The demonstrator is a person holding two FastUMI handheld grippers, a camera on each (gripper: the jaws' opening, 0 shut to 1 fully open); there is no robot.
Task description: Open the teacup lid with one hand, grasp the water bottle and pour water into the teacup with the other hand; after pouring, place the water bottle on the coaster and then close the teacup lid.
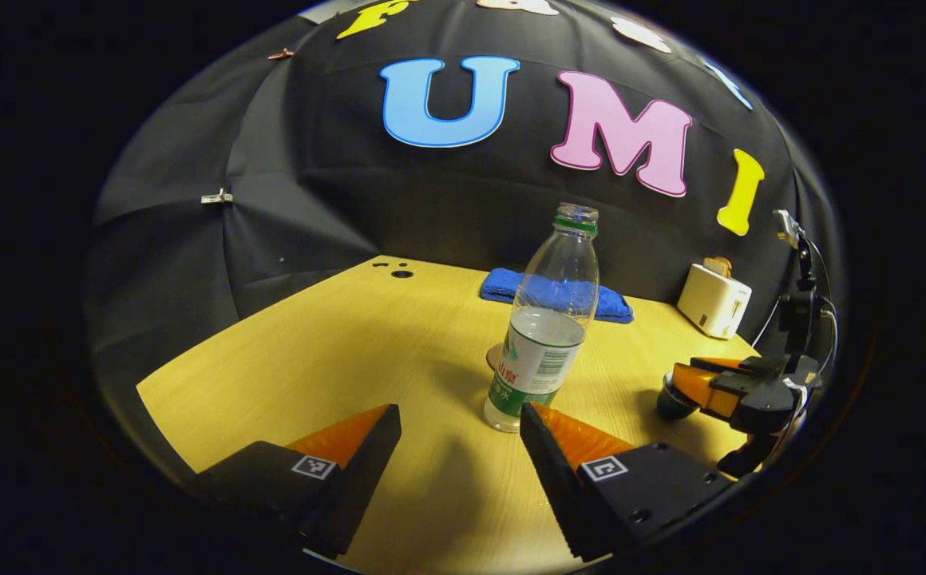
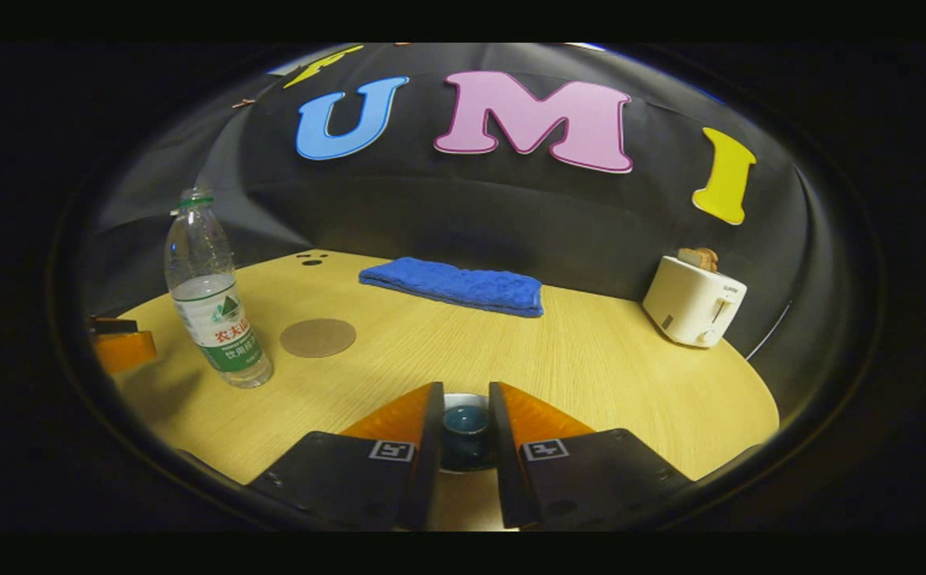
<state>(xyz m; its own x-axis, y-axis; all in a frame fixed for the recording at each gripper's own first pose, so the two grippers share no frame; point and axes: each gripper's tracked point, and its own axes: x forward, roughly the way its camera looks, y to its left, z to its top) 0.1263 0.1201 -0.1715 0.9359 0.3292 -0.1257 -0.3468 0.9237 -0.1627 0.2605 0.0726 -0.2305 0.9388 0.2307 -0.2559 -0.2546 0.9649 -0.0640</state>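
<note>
step: right gripper (image 2: 464, 427) closed on teacup lid knob (image 2: 465, 418), lifting due
next: left gripper (image 1: 459, 447), open, must close on water bottle (image 1: 547, 319)

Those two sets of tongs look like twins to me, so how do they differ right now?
The left tongs stand wide open, while the right tongs are drawn narrow around the knob of the teacup lid.

The left tongs hold nothing and point at the water bottle; the right tongs sit over the teacup.

Both have orange fingers on black bodies with small square markers.
</note>
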